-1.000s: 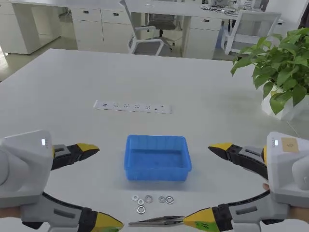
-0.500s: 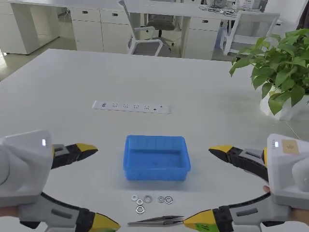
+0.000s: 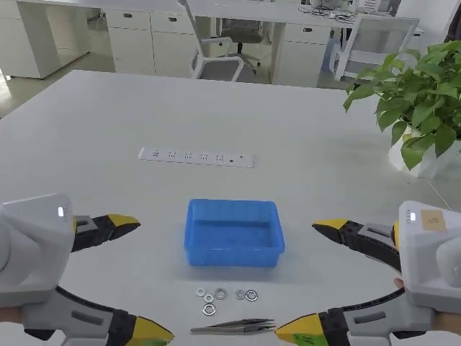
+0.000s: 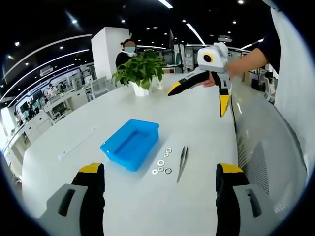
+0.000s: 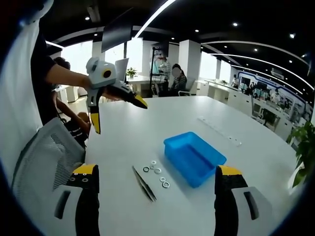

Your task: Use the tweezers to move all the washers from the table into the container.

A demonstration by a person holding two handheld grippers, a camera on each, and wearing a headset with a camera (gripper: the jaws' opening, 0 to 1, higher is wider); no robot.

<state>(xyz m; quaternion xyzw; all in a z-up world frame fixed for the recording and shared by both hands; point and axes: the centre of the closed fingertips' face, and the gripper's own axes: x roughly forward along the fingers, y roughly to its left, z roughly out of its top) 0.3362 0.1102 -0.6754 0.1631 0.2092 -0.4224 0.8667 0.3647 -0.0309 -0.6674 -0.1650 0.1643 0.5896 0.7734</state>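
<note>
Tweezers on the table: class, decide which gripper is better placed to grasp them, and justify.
Right, probably. In the head view the right gripper has its lower jaw tip almost at the end of the tweezers; the left gripper sits farther off. Both are open.

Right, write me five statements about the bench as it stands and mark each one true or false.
1. The tweezers lie on the table, held by neither gripper. True.
2. The washers are in the blue container. False: they lie on the table, between the container and the tweezers.
3. The left gripper and the right gripper are both open. True.
4. The power strip lies between the container and the washers. False: it lies beyond the container, on the side away from the washers.
5. A potted plant stands on the table at the person's right. True.
</note>
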